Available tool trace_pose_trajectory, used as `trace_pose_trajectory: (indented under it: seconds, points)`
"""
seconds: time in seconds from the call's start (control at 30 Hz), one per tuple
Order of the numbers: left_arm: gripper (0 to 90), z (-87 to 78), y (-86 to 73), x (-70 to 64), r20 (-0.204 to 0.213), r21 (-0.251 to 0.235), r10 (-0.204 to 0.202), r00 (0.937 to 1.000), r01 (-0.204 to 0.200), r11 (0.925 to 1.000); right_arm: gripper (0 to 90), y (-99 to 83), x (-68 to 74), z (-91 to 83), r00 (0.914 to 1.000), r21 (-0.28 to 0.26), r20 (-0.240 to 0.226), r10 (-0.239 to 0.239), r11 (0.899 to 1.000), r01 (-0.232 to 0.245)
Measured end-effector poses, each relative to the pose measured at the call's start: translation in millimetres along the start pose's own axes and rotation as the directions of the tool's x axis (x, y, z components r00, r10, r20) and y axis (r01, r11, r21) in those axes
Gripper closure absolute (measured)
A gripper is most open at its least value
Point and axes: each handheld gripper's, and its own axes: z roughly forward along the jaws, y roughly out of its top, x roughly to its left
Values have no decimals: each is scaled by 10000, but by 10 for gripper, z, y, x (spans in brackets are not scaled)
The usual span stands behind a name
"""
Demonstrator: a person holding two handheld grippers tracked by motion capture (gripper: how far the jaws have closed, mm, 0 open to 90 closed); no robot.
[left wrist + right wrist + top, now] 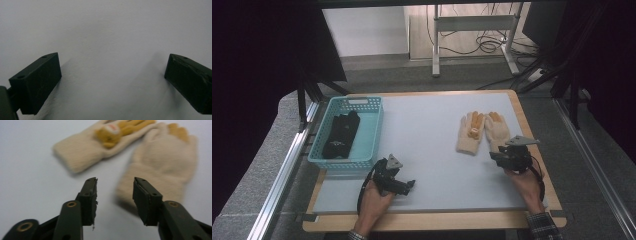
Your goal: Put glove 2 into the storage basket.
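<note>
Two cream knit gloves with orange-yellow fingers lie side by side at the right of the table: the left glove (469,132) (97,145) and the right glove (496,130) (165,165). My right gripper (498,156) (115,187) is open, its jaws just short of the right glove's cuff, holding nothing. My left gripper (409,186) (112,75) rests low over the bare grey table near the front left, jaws wide open and empty. A black folded item (341,134) lies inside the blue basket (372,127).
The blue basket stands at the table's left edge, just beyond my left hand. The grey mat (427,145) has a wooden border (432,221). Beyond the far edge are a desk frame (472,30) and cables on the floor.
</note>
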Motion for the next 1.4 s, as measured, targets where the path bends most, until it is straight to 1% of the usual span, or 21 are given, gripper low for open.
trace_pose_trajectory:
  seconds: [0.07,0.17,0.23,0.3,0.37,0.47,0.6,0.73,0.77,0.8,0.83,0.9,0.93,1.0,1.07,1.13,1.2,1.3,1.4]
  points:
    - [10,0,0,0,-1,0,0,10000,0,10000,572,35,-101,-1,9998,-71,181,110,9999,-109]
    - [10,0,0,0,0,1,2,10000,-2,10000,570,106,-232,8,9990,-121,405,181,9998,-176]
    - [10,0,0,0,-1,-4,-4,10000,4,10000,524,157,-311,38,9983,-145,551,204,9997,-197]
    - [10,0,0,0,-1,-6,-1,10000,1,10000,445,208,-388,96,9966,-118,791,217,9997,-208]
    - [10,0,0,0,-1,-5,1,10000,-1,10000,389,255,-453,167,9954,-64,938,192,9998,-187]
    - [10,1,0,-1,-5,-12,-9,10000,9,10000,329,313,-530,287,9961,-32,837,271,9996,-269]
    - [10,0,0,0,-2,-8,1,10000,-1,10000,295,363,-601,458,9962,114,737,465,9988,-474]
    - [10,0,0,0,-2,-9,3,10000,-3,10000,287,368,-612,637,9967,523,762,270,9982,-310]
    - [10,0,0,0,-3,-11,1,10000,-1,10000,287,361,-608,677,9967,655,795,159,9976,-211]
    - [10,0,0,0,-4,-9,6,10000,-6,10000,291,353,-605,718,9964,767,850,31,9970,-97]
    - [10,0,0,0,-2,-11,1,10000,-1,10000,304,342,-599,753,9964,854,842,0,9963,-72]
    - [10,0,-1,-1,-5,-12,4,10000,-4,10000,377,328,-612,765,9969,709,639,465,9962,-510]
    - [10,0,-1,-1,-4,-12,5,10000,-5,10000,432,324,-617,756,9958,696,662,639,9952,-685]
    - [10,0,-1,0,-3,-13,3,10000,-3,10000,498,325,-608,732,9944,757,737,762,9938,-818]
    - [10,0,-1,0,-3,-12,5,10000,-5,10000,537,334,-587,705,9930,893,741,919,9911,-984]
    - [10,0,-1,0,-3,-13,6,10000,-6,10000,566,333,-575,670,9920,878,737,1024,9902,-1087]
    - [10,0,-1,0,-5,-14,5,10000,-5,10000,587,319,-576,626,9916,755,653,1113,9904,-1161]
    - [10,1,-1,-2,-5,-31,-19,10000,19,10000,595,310,-575,541,9911,663,702,1130,9908,-1177]
    - [10,1,-1,-1,-8,-21,-8,10000,8,10000,595,314,-570,430,9912,396,687,1130,9925,-1159]
